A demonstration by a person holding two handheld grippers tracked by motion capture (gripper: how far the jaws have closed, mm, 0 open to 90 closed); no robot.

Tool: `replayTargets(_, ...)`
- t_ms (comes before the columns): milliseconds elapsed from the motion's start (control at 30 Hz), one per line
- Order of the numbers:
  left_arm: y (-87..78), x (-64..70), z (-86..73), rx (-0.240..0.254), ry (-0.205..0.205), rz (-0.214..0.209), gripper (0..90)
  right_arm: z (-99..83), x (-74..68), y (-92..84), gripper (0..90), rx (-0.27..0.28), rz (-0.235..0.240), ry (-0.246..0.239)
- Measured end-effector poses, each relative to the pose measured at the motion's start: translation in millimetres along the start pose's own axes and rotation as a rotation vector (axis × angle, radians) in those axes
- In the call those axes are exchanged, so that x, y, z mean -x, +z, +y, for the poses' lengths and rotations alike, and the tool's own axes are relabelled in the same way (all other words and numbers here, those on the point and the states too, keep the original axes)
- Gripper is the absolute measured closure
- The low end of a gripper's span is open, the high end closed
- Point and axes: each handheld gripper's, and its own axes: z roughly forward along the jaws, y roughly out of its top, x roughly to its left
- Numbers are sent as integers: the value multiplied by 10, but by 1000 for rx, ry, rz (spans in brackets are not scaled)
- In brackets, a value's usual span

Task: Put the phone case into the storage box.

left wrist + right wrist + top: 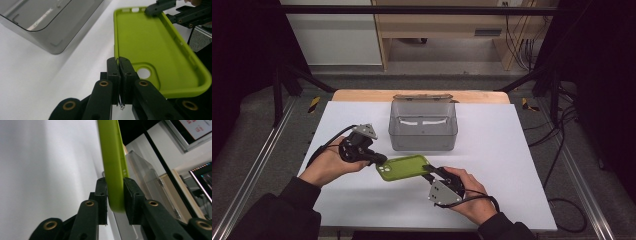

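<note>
Phone case (pixel 404 167), lime green, held between our two grippers, in front of the grey bin (pixel 423 125) on the white bench (pixel 492 150). Left gripper (pixel 379 160): fingers (pixel 113 65) pressed thin on the case's side wall by the camera hole. Right gripper (pixel 428 170): fingers (pixel 132 192) clamped across the opposite rim. We judge a grip at each end keeps the floppy case steady for moving. Left gripper view shows us the hollow inside facing up and the right gripper at the far corner; right gripper view gives the case edge-on, buttons showing.
</note>
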Motion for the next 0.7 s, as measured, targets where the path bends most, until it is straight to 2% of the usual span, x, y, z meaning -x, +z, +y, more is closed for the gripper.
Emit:
replayTargets(300, 13, -6, -16, 24, 27, 15, 872, 33, -29, -27, 777, 1, 67, 5)
replayTargets(367, 20, -15, -27, 64, 19, 30, 866, 31, -35, -29, 778, -2, 77, 21)
replayTargets(400, 16, -18, -33, 92, 9, 52, 813, 23, -28, -26, 778, -4, 91, 62)
replayTargets(467, 3, -39, -54, 190, -16, 73, 671, -3, -11, -14, 778, -6, 99, 121)
replayTargets(500, -5, -52, -68, 241, -35, 95, 671, -3, -11, -14, 778, -6, 99, 121)
replayTargets(533, -27, -72, -101, 345, -62, 146, 525, -38, 4, -1, 778, -18, 94, 169)
replayTargets(567, -27, -72, -101, 345, -62, 146, 488, -59, 12, 8, 778, -24, 89, 193)
replayTargets(600, -53, -70, -152, 452, -84, 181, 448, -81, 20, 14, 778, -29, 83, 219)
replayTargets(633, -53, -70, -152, 452, -84, 181, 411, -81, 20, 14, 778, -29, 83, 219)
replayTargets(667, -62, -61, -182, 507, -107, 201, 411, -103, 26, 19, 778, -33, 78, 246)
replayTargets(700, -68, -45, -214, 544, -116, 233, 375, -123, 32, 21, 778, -39, 74, 273)
